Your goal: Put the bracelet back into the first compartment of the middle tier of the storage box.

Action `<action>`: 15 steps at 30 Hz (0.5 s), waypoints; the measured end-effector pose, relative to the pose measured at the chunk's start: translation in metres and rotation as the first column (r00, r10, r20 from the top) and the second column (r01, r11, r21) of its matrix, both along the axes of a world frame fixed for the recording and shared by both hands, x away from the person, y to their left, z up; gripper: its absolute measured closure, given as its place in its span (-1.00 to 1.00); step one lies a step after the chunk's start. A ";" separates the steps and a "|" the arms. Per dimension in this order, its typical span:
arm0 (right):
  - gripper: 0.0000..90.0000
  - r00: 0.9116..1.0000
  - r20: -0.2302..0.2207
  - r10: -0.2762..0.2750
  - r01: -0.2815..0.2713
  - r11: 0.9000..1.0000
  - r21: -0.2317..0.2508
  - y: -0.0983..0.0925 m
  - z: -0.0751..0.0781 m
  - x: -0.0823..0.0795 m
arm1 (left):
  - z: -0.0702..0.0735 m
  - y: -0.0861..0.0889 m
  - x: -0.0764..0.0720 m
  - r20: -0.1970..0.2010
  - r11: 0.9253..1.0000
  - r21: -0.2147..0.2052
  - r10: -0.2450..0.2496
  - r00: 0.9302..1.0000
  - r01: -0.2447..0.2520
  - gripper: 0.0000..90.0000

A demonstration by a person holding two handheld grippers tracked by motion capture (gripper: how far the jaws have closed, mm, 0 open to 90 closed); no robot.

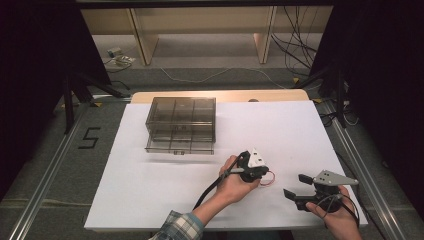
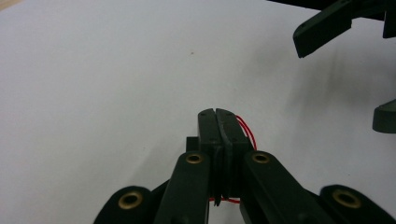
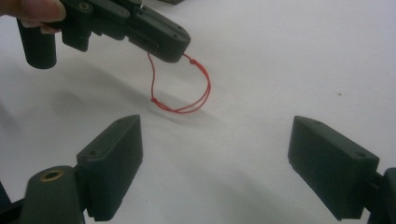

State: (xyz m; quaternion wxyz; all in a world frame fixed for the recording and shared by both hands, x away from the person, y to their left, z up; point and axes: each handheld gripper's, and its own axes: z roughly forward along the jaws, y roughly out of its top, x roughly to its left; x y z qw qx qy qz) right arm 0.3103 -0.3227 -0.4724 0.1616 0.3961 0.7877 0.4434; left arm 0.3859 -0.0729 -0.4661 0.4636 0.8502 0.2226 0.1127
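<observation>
Left gripper (image 1: 261, 169) sits at about 5 o'clock on the white table (image 1: 150, 190), fingers clenched on a red string loop (image 3: 187, 91). In the left gripper view the fingers (image 2: 208, 133) meet flat, with red thread (image 2: 247, 133) showing along one side and below the knuckles. In the right gripper view most of the loop hangs free from the tips and its lowest part appears to touch the table; whether it rests there or only brushes it cannot be told. Pinching at one point likely leaves the loop open for a second grip.

Right gripper (image 1: 296, 186) is at 4 o'clock, near the table's right edge, fingers (image 3: 114, 158) released and spread wide, nothing between them. They point toward the loop, so I judge it is staged to take the free end.

Grey drawer box (image 1: 181, 125) stands at 11 o'clock, well apart from both grippers, drawers apparently shut.

Room: open white surface between box and grippers, and all of the left half. Tight spots: the right edge just beside the right hand (image 1: 340, 215), the near edge under both forearms. The left gripper's cable (image 1: 207, 190) trails back toward 6 o'clock, away from the loop.
</observation>
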 end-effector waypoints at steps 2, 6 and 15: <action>-0.58 1.000 0.001 0.003 -0.003 1.000 -0.002 0.000 0.000 0.000 | 0.002 0.003 0.001 0.005 1.000 -0.009 0.010 1.000 -0.010 0.99; -0.58 1.000 0.004 0.010 -0.010 1.000 -0.007 0.000 0.000 0.000 | 0.006 0.011 0.003 0.015 0.999 -0.034 0.033 0.999 -0.032 1.00; -0.58 1.000 -0.003 0.015 -0.015 1.000 -0.012 0.002 -0.001 0.000 | 0.018 0.036 0.006 0.045 0.994 -0.068 0.091 0.995 -0.088 0.99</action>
